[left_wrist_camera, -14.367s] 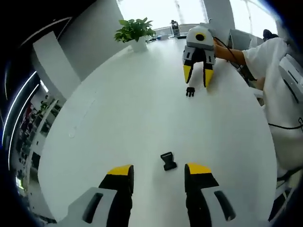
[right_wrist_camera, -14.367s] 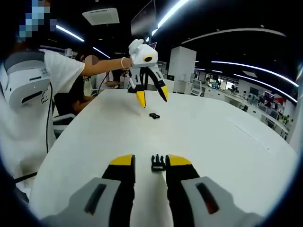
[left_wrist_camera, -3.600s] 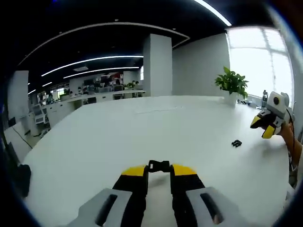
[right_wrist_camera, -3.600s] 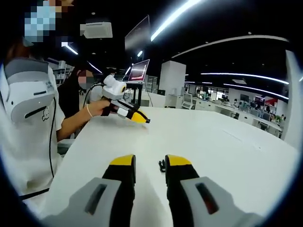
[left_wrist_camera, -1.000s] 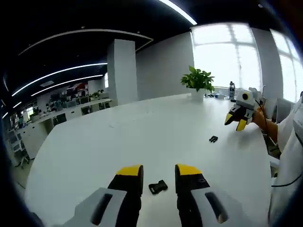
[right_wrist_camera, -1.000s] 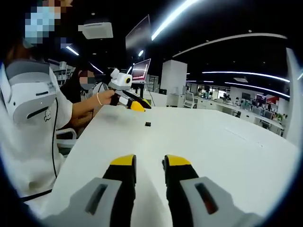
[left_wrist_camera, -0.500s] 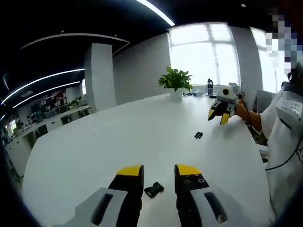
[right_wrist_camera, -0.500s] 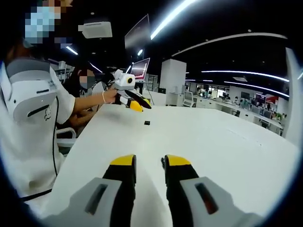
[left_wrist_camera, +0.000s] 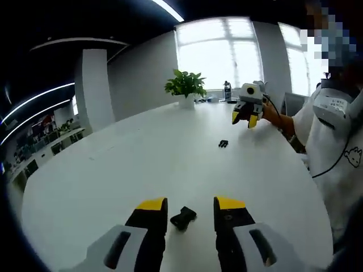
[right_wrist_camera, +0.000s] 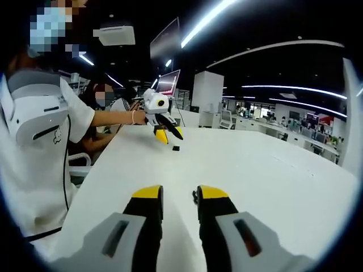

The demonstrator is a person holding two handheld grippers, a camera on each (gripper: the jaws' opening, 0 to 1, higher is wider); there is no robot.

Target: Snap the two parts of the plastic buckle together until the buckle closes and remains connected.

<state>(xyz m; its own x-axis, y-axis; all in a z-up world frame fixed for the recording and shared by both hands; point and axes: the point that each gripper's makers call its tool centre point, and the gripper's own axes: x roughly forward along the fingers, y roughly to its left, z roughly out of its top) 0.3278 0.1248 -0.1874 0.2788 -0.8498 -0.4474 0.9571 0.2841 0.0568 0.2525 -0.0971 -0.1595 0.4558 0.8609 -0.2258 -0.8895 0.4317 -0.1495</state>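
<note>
Both grippers' fingers (left_wrist_camera: 150, 212) gape, holding nothing.

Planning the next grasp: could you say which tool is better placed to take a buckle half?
Probably the left tool: a buckle half lies between its open jaws; the right tool hangs near the other half.

Overexposed windows (left_wrist_camera: 218, 54) backlight the left gripper view, ceiling strip lights (right_wrist_camera: 212, 14) streak the dim right one, and fisheye bending blurs edges.

left view: low over table (left_wrist_camera: 113, 170) | right view: opposite, facing back
</note>
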